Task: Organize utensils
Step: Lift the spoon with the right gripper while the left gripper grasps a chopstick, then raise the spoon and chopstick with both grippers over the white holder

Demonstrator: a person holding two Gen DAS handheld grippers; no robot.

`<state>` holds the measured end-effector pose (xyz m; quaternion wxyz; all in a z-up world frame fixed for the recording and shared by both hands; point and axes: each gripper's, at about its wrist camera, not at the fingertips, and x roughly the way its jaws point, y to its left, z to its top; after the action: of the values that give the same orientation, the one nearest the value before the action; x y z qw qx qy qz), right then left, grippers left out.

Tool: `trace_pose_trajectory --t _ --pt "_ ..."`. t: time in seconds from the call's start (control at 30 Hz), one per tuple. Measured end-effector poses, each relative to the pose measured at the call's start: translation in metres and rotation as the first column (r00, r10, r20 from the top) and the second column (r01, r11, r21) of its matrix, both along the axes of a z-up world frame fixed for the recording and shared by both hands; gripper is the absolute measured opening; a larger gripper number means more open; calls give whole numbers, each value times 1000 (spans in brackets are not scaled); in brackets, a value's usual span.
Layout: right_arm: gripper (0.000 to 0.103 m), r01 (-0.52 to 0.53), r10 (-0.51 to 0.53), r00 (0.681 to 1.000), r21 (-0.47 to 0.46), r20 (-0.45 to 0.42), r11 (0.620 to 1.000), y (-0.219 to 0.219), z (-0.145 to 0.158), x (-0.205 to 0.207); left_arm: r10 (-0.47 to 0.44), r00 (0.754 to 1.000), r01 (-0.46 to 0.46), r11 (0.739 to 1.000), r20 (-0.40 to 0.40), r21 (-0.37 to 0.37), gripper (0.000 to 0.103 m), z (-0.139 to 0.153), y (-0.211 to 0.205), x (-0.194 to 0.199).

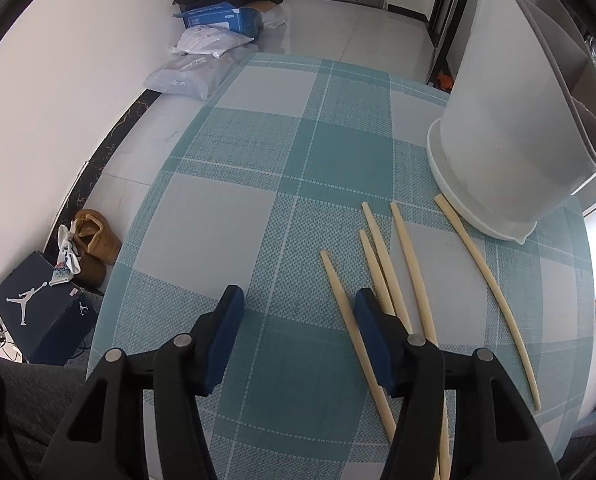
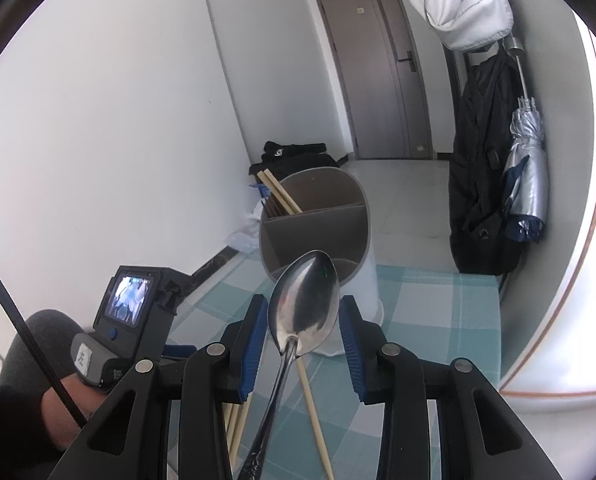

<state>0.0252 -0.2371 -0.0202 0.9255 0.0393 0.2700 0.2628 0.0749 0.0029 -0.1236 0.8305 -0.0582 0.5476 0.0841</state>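
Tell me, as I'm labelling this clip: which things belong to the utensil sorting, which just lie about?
Job: pale wooden chopsticks on the checked table; shiny metal spoon; grey divided utensil holder.
Lying about: blue cardboard box; brown shoes; folded silver umbrella.

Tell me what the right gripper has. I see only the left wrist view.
Observer: The right gripper is shut on a spoon, bowl up, off the table.
Operator: Report what's already in the holder.
Observer: Chopsticks stand in the rear left compartment of the holder, as the right wrist view shows it.
Operator: Say where the spoon points.
Observer: Toward the holder. Its tip overlaps the near rim in that view, but I cannot tell whether it is over the opening.
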Motion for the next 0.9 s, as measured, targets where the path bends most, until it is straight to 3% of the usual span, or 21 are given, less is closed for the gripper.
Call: trace_pose_trajectory --t 0.27,0.37,0.4,0.47,0.7,0.9 --pt "35 -7 7 1000 3 5 1000 2 2 0 2 1000 -2 1000 6 -2 50 0 -4 7" --pt "35 -7 7 1000 -1 9 1000 2 1 0 -6 1000 6 1000 22 -14 16 2 -4 11" --pt "35 -6 6 1000 -2 8 1000 2 0 1 -8 1000 9 999 26 -33 9 2 -3 13" --pt "35 -4 4 1000 -4 11 1000 3 0 1 3 999 -1 999 34 -55 4 1 -1 14" --pt "35 8 -7 1000 -21 26 1000 6 0 2 40 997 -30 989 67 -147 1 4 7 13" --pt "35 17 -16 999 -29 41 999 10 0 -1 47 978 -10 984 206 -178 1 38 8 -1"
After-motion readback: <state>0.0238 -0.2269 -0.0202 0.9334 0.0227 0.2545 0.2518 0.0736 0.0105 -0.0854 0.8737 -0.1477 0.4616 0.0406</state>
